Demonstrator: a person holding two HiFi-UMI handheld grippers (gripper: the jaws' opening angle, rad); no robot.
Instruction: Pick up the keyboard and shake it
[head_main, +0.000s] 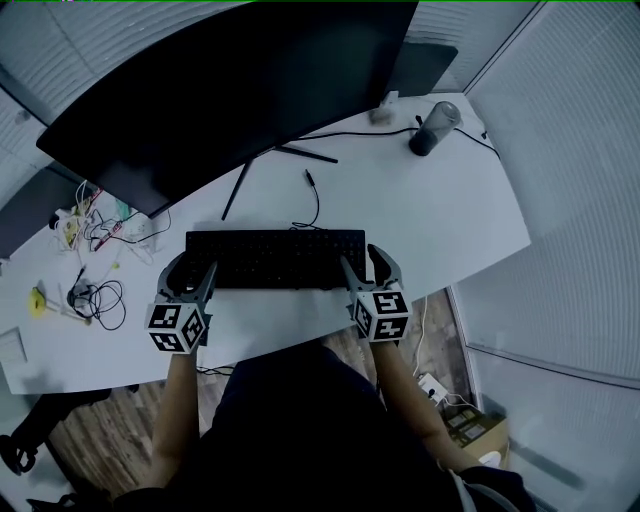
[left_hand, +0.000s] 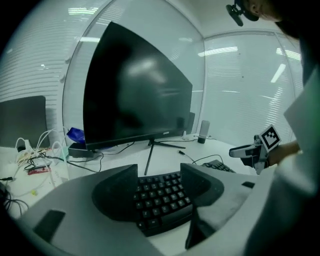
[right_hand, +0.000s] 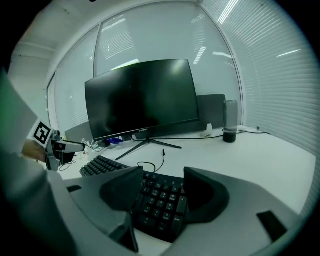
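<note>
Now straddling keyboard (head_main: 275, 258), flat on desk (head_main: 440, 220) just ahead. Left gripper (head_main: 192, 270) jaws apart around left end, right gripper (head_main: 364, 262) jaws apart around right end, neither clamped. Probably spaced thus for balanced lift.

Keyboard (head_main: 270, 258): matt black plastic. Surface (head_main: 430, 220) under it: smooth, white, faint sheen. Monitor (head_main: 220, 80) beyond the right claw (head_main: 362, 258): dark, reflective screen. Floor (head_main: 100, 440): wood grain.

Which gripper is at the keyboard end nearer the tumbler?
The right gripper, at the keyboard's end on the tumbler's side; the left gripper is at the other end.
</note>
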